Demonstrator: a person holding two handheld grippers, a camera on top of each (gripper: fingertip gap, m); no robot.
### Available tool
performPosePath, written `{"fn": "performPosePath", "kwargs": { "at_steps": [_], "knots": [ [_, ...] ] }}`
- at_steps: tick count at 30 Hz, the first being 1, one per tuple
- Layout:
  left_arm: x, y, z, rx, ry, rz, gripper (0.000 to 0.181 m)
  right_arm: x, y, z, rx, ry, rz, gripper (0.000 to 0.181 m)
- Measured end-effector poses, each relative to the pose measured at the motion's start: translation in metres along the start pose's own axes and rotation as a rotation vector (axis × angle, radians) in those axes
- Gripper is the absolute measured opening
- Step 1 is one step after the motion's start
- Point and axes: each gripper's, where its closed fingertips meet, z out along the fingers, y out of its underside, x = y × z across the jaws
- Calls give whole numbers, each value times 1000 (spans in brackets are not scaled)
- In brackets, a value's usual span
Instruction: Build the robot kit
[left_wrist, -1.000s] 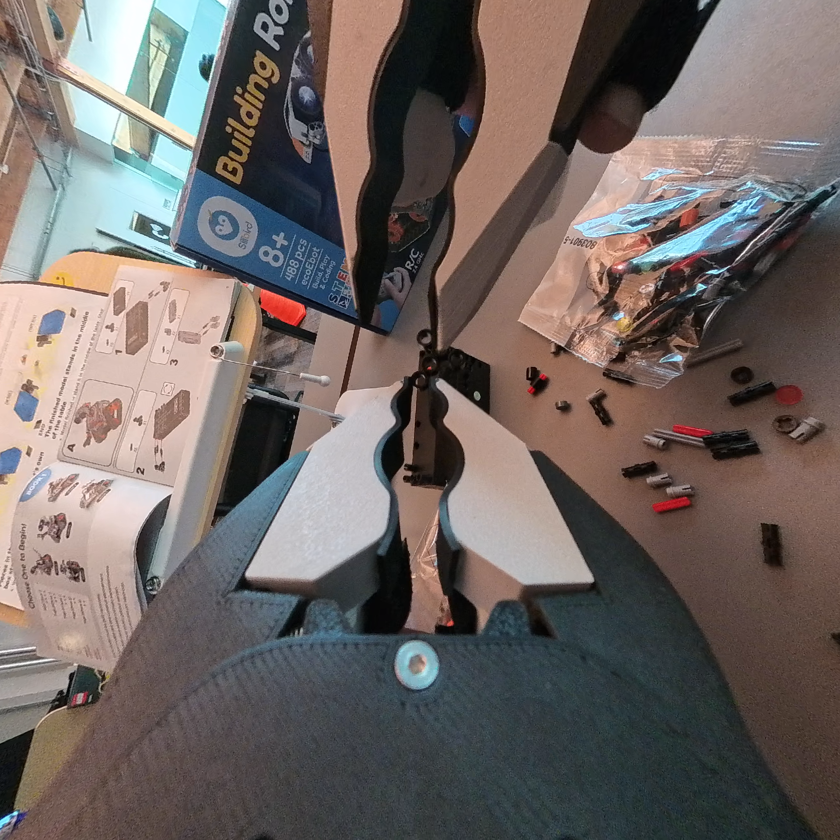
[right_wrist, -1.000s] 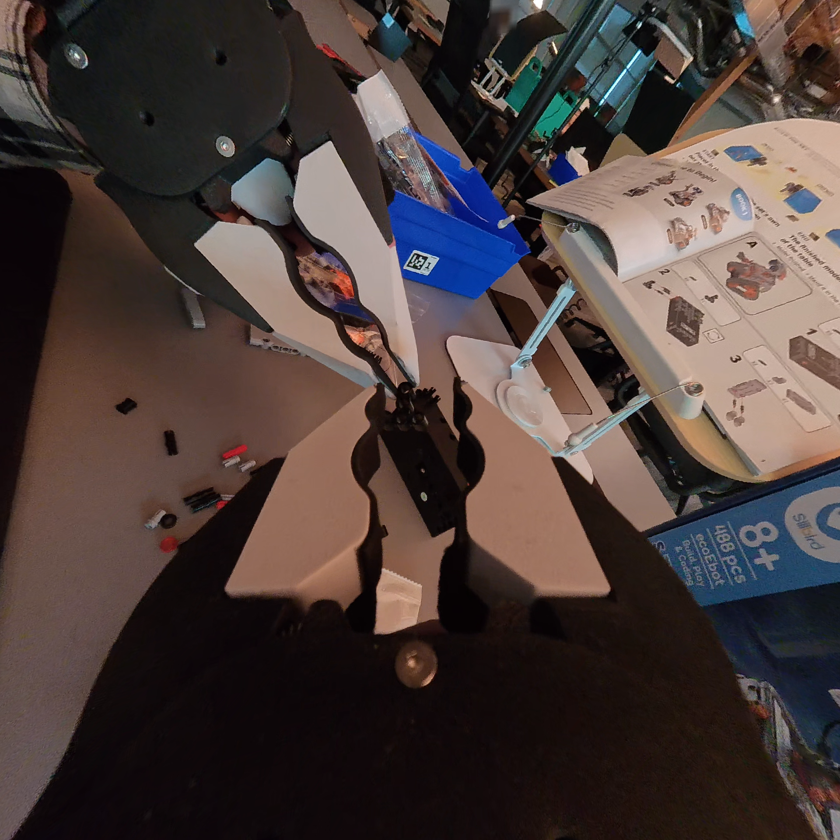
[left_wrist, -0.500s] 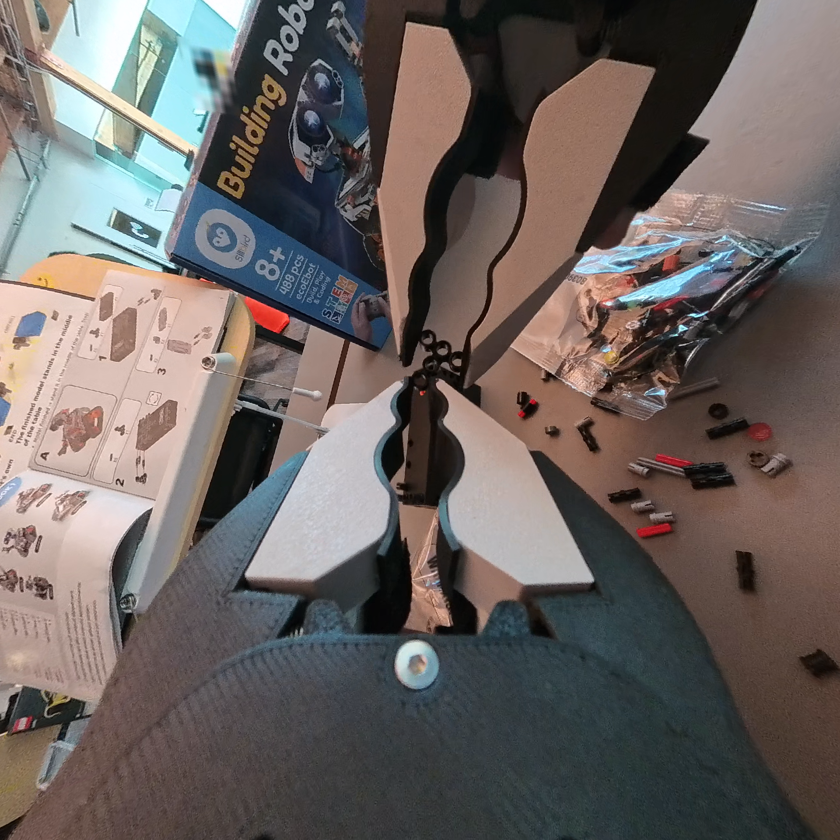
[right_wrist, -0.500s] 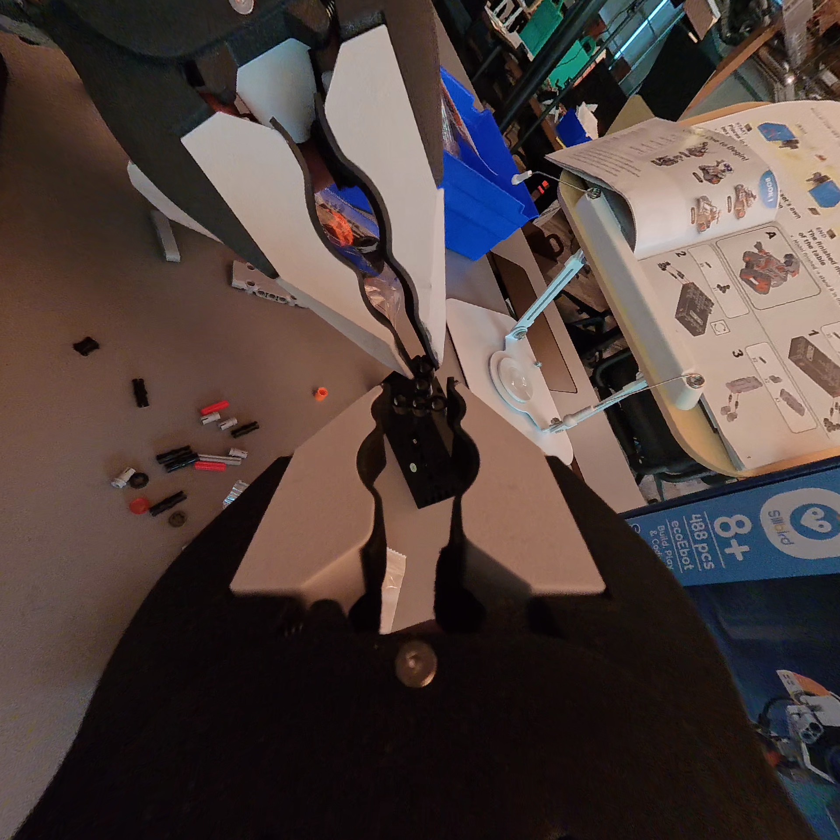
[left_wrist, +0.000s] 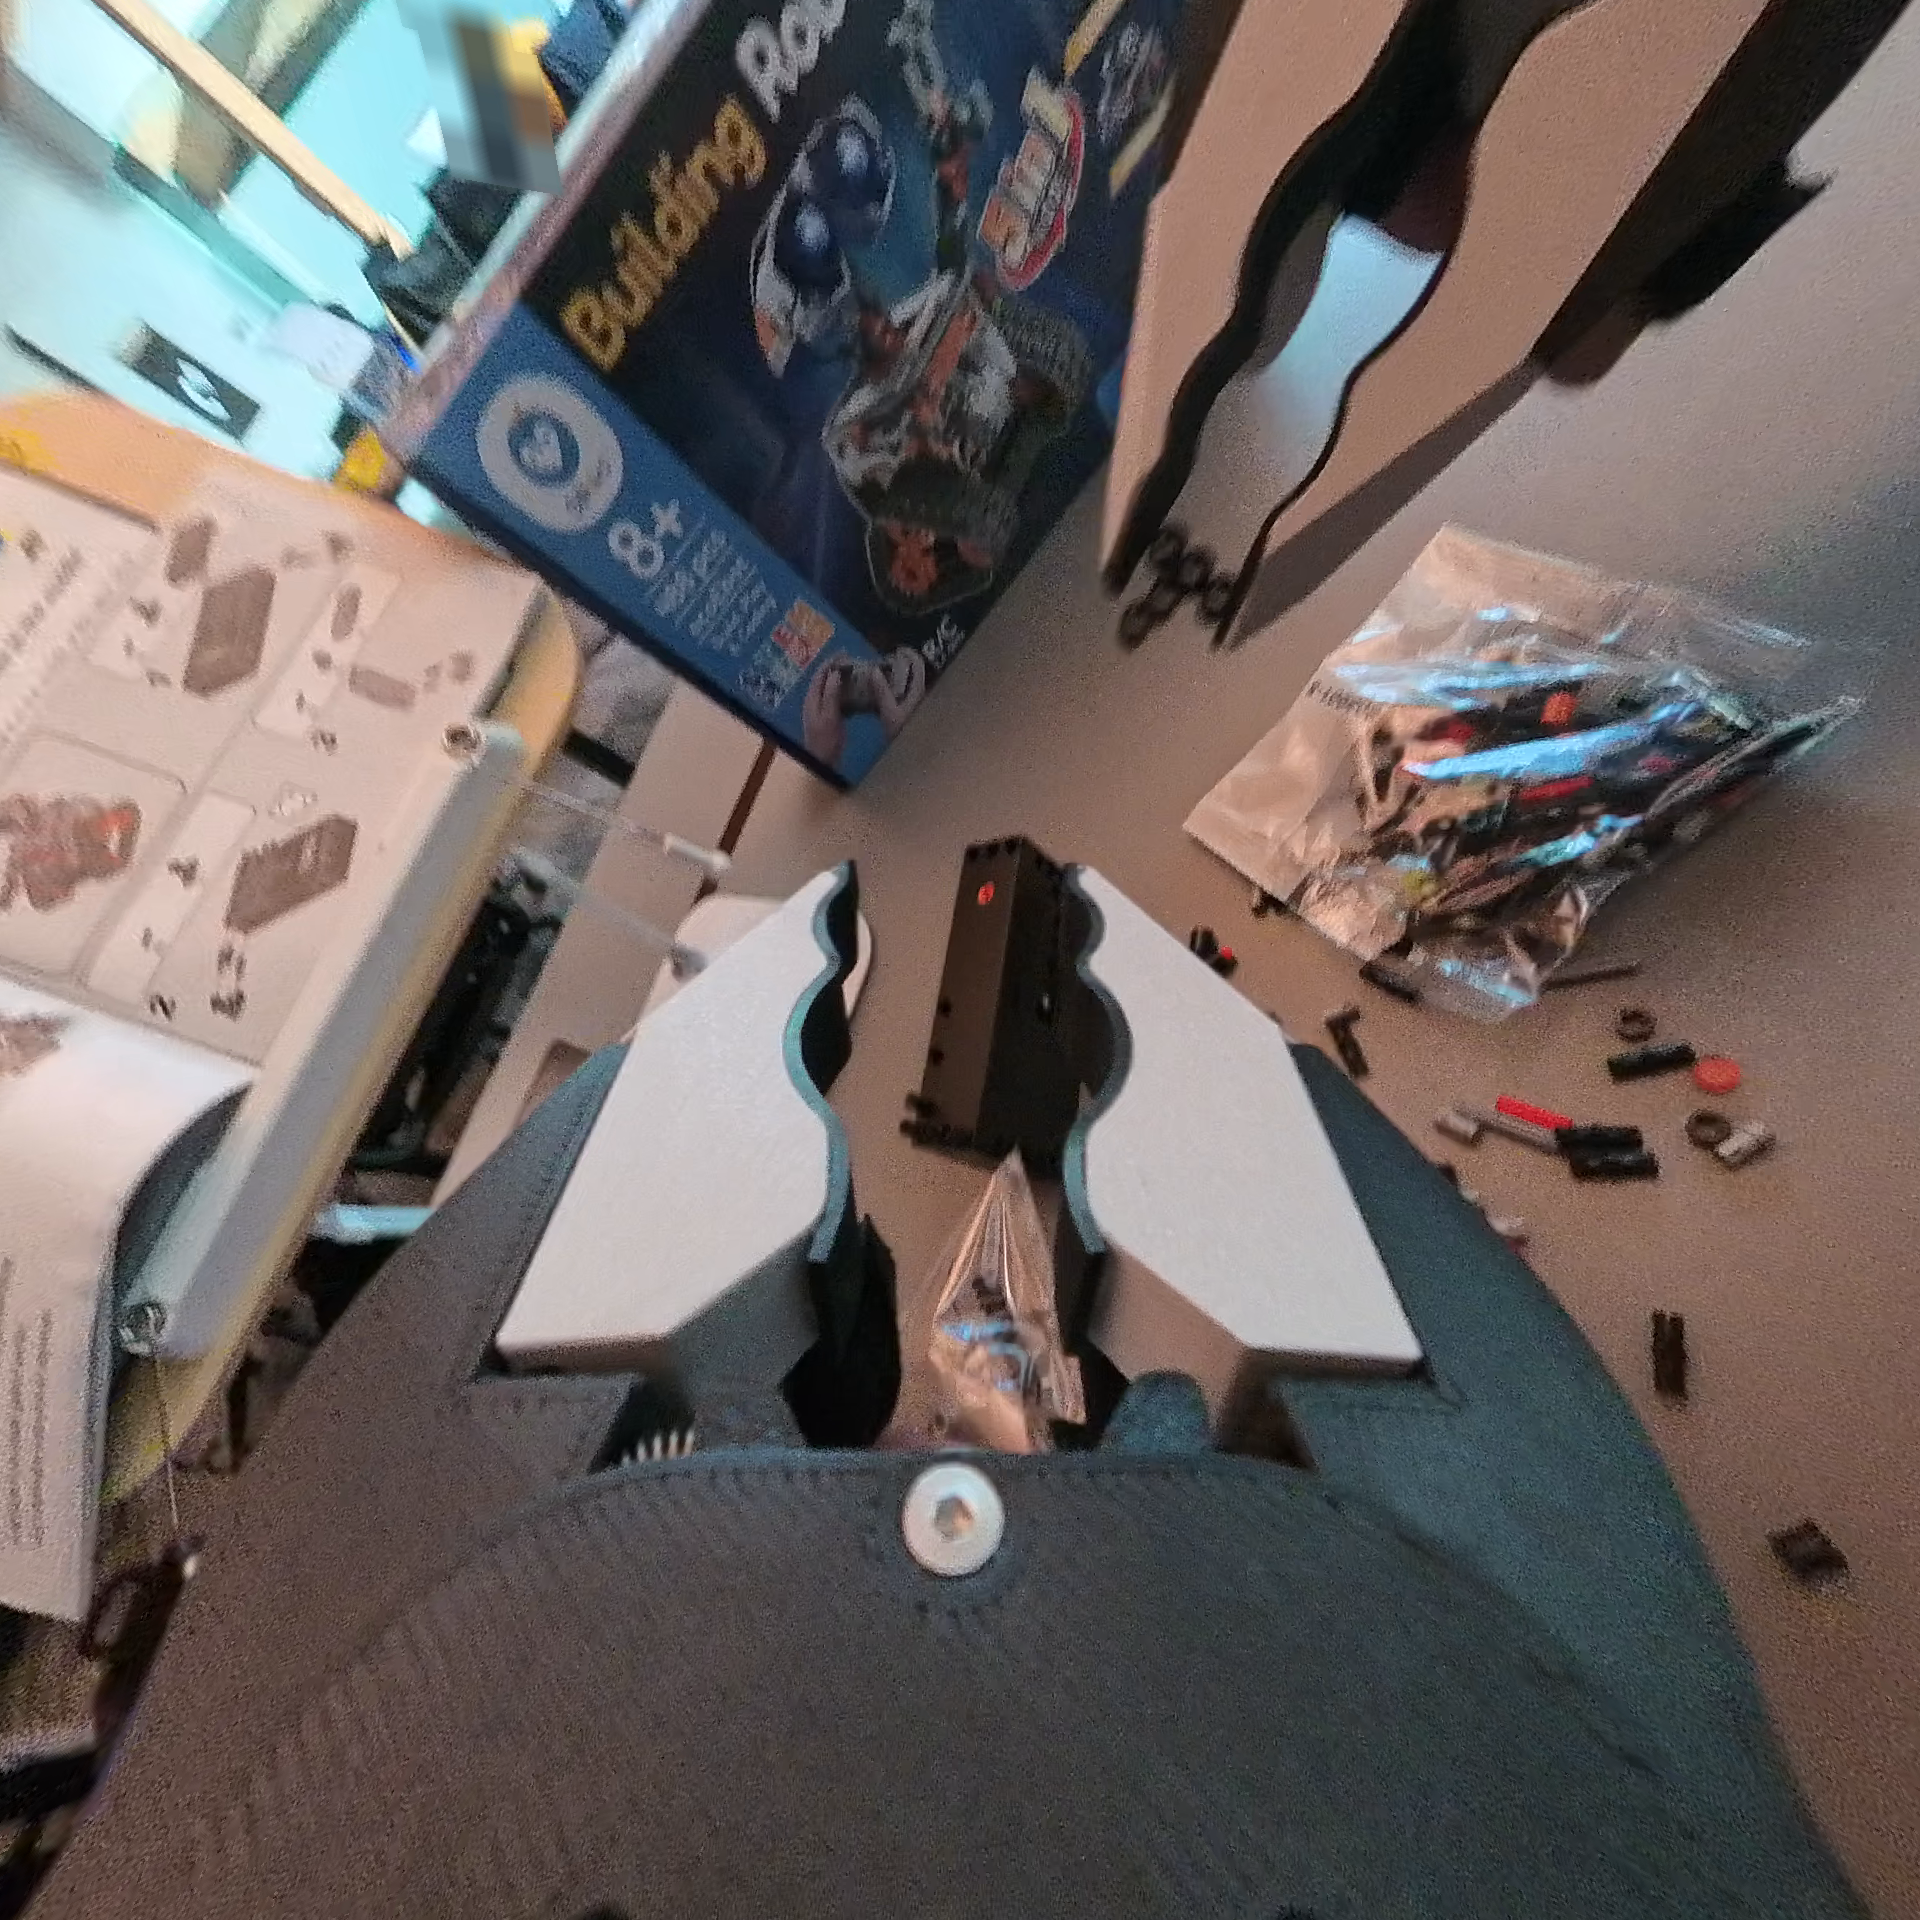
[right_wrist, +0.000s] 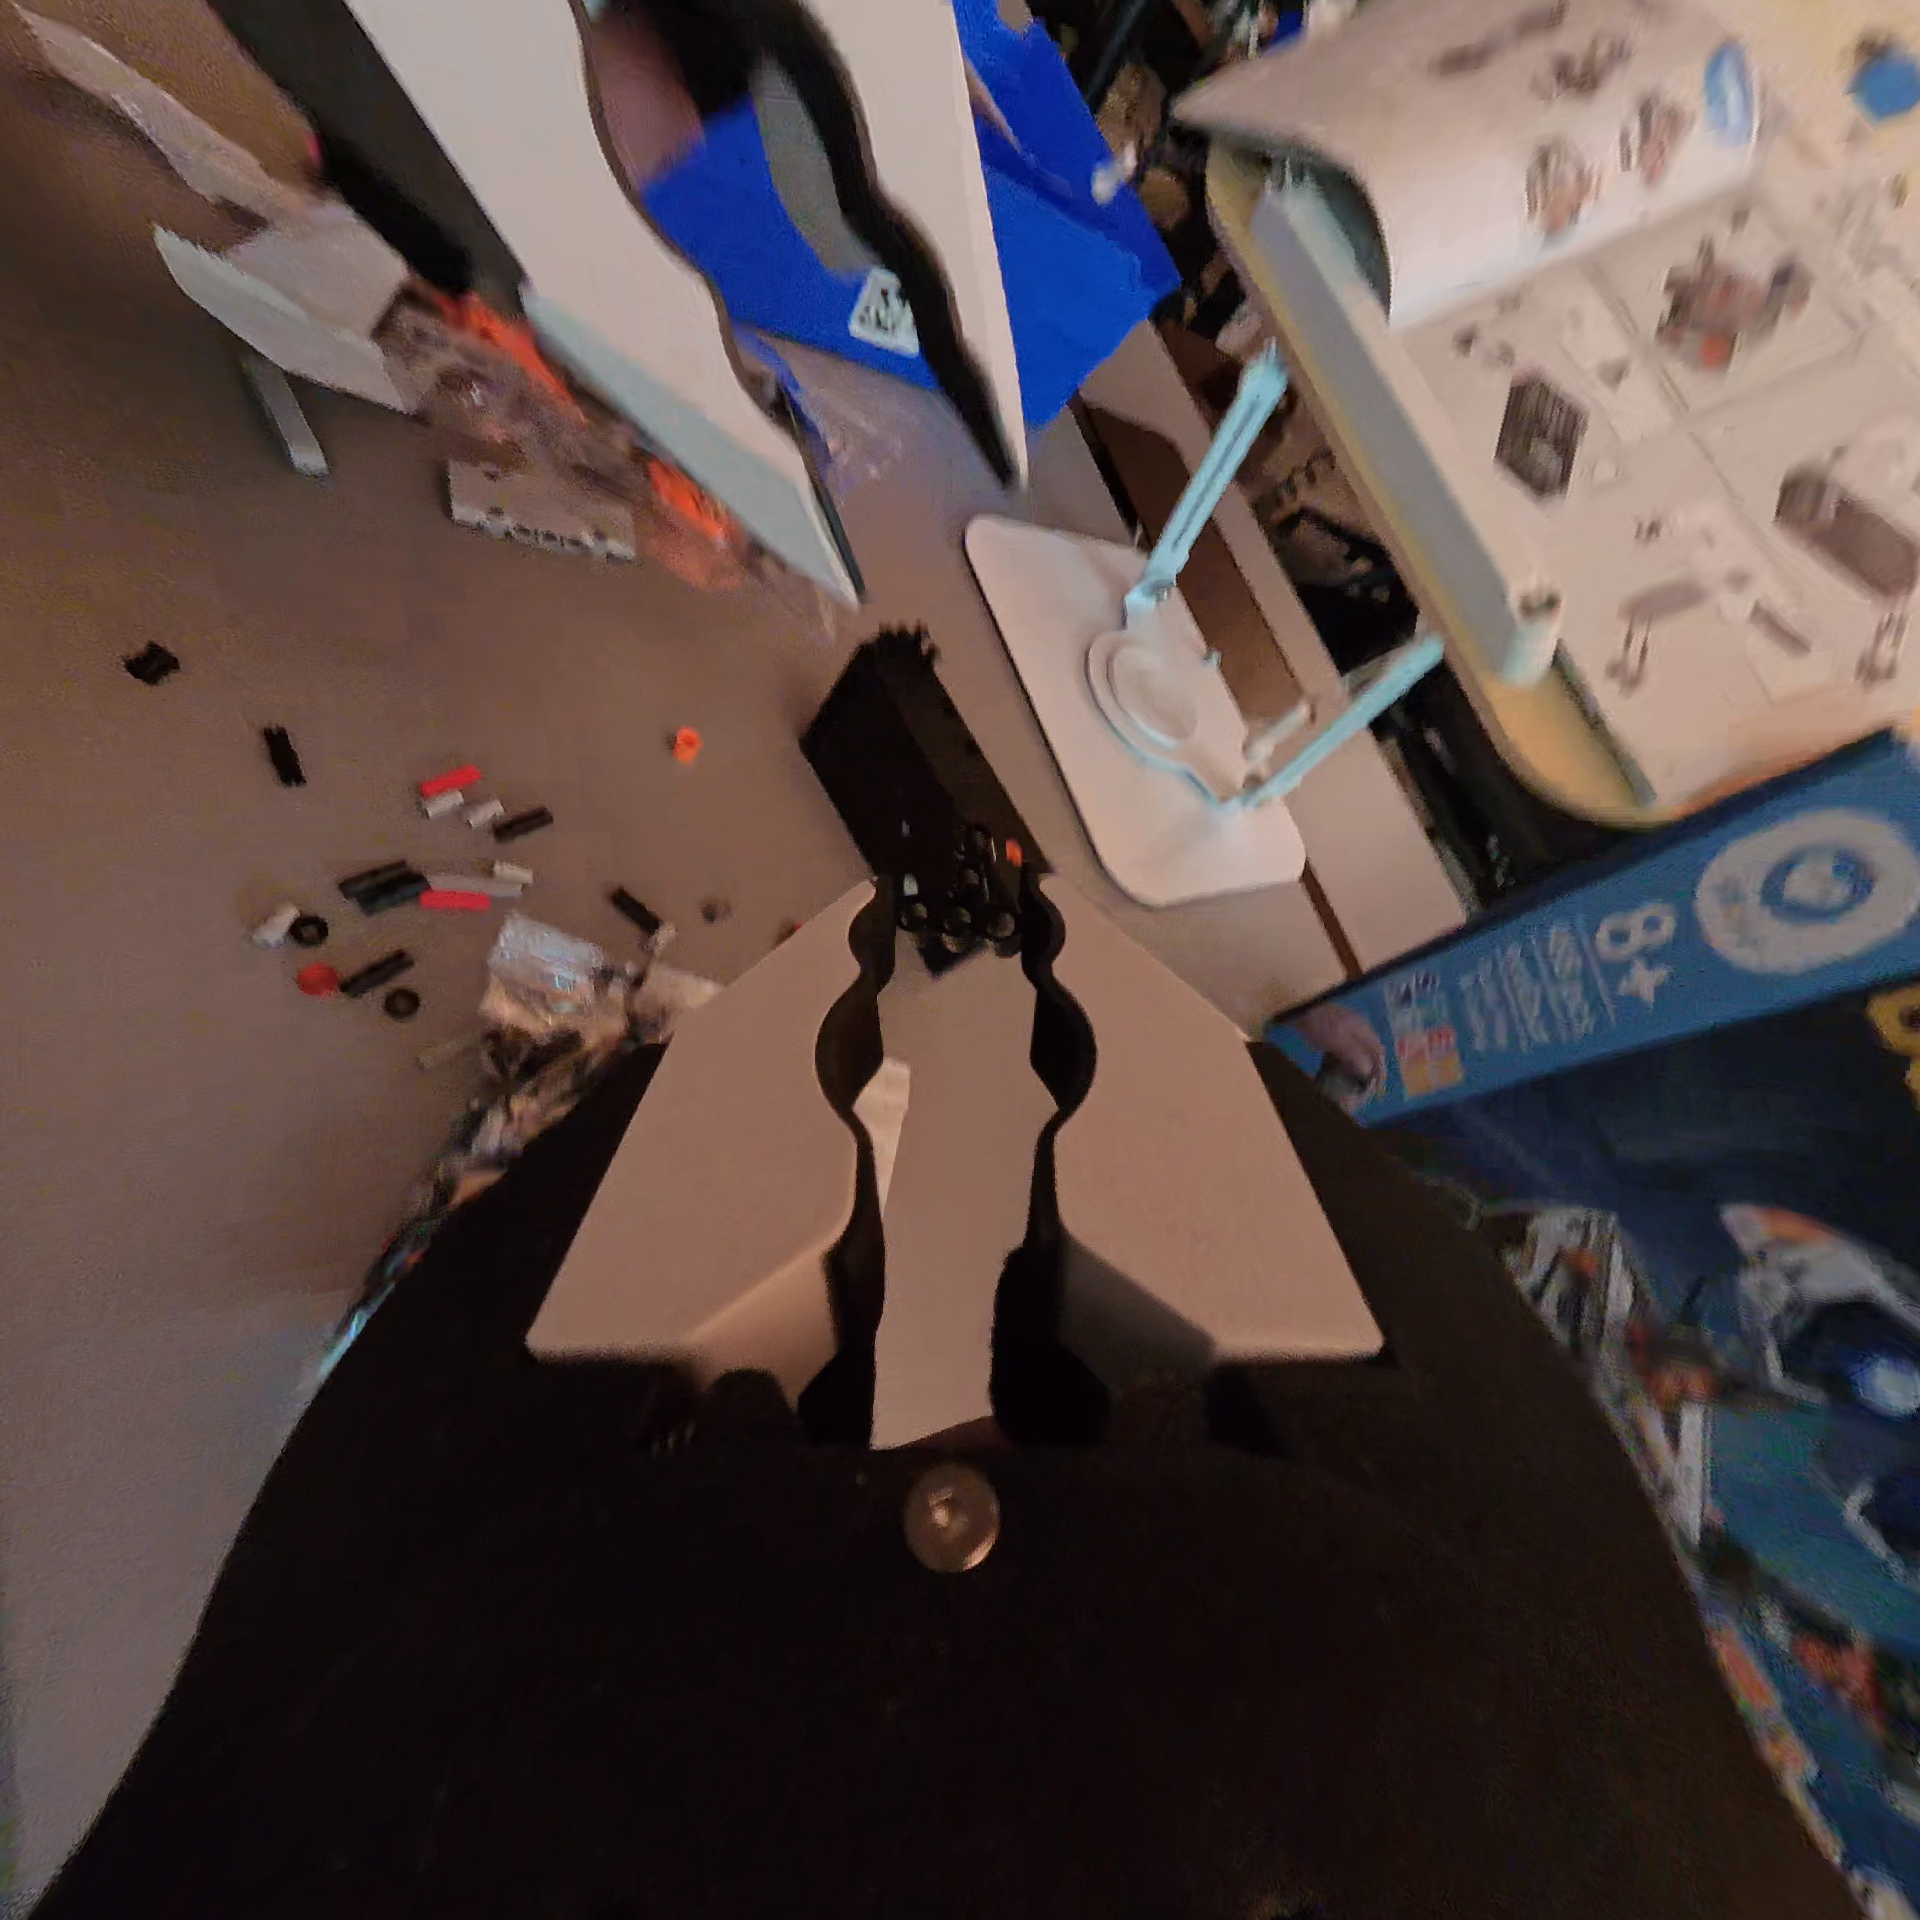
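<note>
A black rectangular block (left_wrist: 1003, 997) rests on the brown table (left_wrist: 1714, 468) between the fingers of my left gripper (left_wrist: 961, 894), which is open. The block sits close against the right finger and nothing clamps it. My right gripper (right_wrist: 954, 894) is shut on a small black holed piece (right_wrist: 961, 914) at its fingertips. In the left wrist view that gripper (left_wrist: 1174, 608) hangs above and beyond the block, with the holed piece (left_wrist: 1169, 587) clear of it. In the right wrist view the block (right_wrist: 894, 748) lies just past the piece and my left gripper (right_wrist: 935, 530) is spread above it.
A blue toy box (left_wrist: 779, 416) stands behind. An open instruction booklet (left_wrist: 208, 779) rests on a white stand (right_wrist: 1143, 748). A clear bag of parts (left_wrist: 1507, 831) and loose pins (left_wrist: 1610, 1132) lie to the right. A blue bin (right_wrist: 1060, 270) sits farther back. The gap from one gripper's tips to the other's is roughly 7 cm.
My left gripper has opened and let go of the black block, which now rests on the table. My right gripper has drawn away from the block with the small holed piece.
</note>
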Motion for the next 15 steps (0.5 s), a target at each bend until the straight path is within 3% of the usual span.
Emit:
{"fn": "performPosePath", "kwargs": {
  "at_steps": [7, 11, 15],
  "knots": [
    [-11, 61, 3, -218, 97, -98, 65, 5, 90, -20, -226, -44, 232, 22],
    [-14, 80, 11, -252, 131, -150, 66, -1, 132, -26, -316, -75, 351, 22],
    [-8, 95, 25, -291, 164, -151, 65, -5, 154, -26, -351, -92, 442, 21]
  ]
}}
